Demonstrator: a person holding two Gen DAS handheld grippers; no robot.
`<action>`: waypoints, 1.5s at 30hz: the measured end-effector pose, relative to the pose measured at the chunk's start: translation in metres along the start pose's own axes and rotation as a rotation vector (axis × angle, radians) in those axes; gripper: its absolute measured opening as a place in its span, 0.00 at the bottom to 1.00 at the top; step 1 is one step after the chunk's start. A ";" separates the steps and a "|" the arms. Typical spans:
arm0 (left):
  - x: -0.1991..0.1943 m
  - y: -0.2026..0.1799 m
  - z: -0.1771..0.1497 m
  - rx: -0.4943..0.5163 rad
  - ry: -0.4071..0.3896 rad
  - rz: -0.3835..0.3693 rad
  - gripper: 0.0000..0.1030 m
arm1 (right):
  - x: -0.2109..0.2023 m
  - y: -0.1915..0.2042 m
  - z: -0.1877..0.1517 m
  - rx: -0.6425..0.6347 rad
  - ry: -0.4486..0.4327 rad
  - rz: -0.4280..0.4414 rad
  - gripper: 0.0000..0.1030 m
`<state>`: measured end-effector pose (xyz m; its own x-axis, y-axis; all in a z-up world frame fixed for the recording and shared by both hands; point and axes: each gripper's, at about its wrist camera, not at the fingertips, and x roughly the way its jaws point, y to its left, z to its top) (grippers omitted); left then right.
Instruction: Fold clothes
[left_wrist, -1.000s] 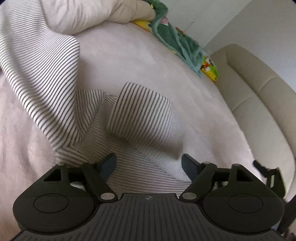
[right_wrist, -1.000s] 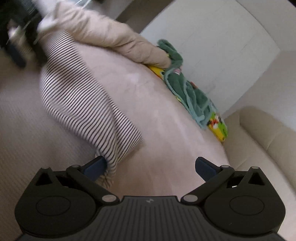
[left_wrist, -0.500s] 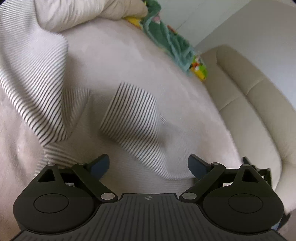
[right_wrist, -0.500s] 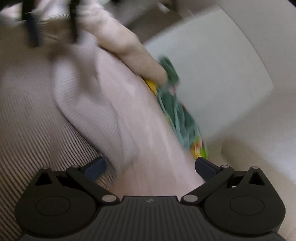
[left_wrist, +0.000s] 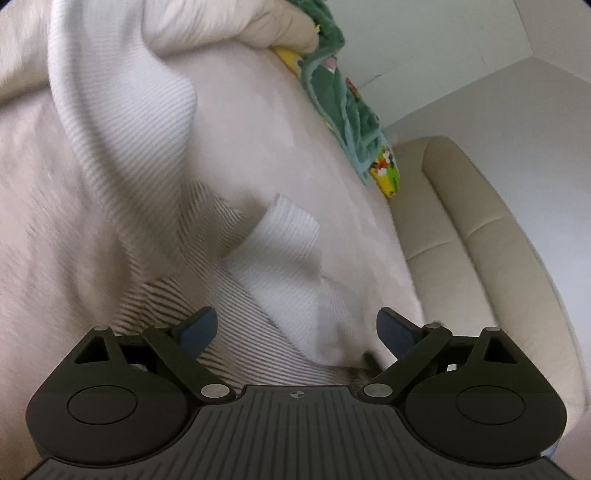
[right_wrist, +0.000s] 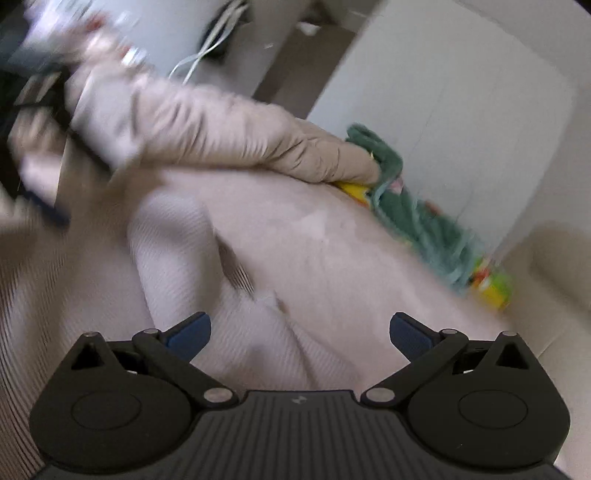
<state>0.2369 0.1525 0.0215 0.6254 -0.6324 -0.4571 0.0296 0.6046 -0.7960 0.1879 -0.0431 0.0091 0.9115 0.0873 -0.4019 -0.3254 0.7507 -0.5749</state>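
Note:
A white and grey striped garment (left_wrist: 155, 173) lies rumpled on a pale pink bed cover (left_wrist: 258, 122). One sleeve end (left_wrist: 284, 243) sticks up just ahead of my left gripper (left_wrist: 297, 328), which is open and empty above the striped cloth. The right wrist view is blurred. There the same garment (right_wrist: 177, 251) lies under and ahead of my right gripper (right_wrist: 299, 330), which is open and empty.
A beige padded jacket (right_wrist: 229, 136) lies at the far side of the bed. A green towel over a yellow printed item (left_wrist: 347, 110) lies along the far edge. A cream sofa (left_wrist: 480, 240) stands to the right. White walls stand behind.
Both grippers have shifted over the garment while staying open. The left view has swung left, and the striped sleeve has slumped lower. The right view is now blurred from fast motion.

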 end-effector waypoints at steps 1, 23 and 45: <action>0.005 -0.004 0.002 0.018 0.000 0.005 0.93 | -0.001 0.009 -0.004 -0.097 0.002 -0.028 1.00; -0.027 -0.076 0.066 0.195 -0.056 -0.027 0.95 | 0.003 0.008 -0.015 -0.105 -0.024 -0.013 1.00; 0.072 -0.063 0.055 0.025 0.081 -0.109 0.95 | -0.014 -0.002 -0.035 -0.148 -0.009 0.031 0.91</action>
<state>0.3231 0.0955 0.0602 0.5523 -0.7314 -0.4000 0.1136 0.5413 -0.8331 0.1665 -0.0686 -0.0092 0.9027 0.1153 -0.4146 -0.3861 0.6427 -0.6617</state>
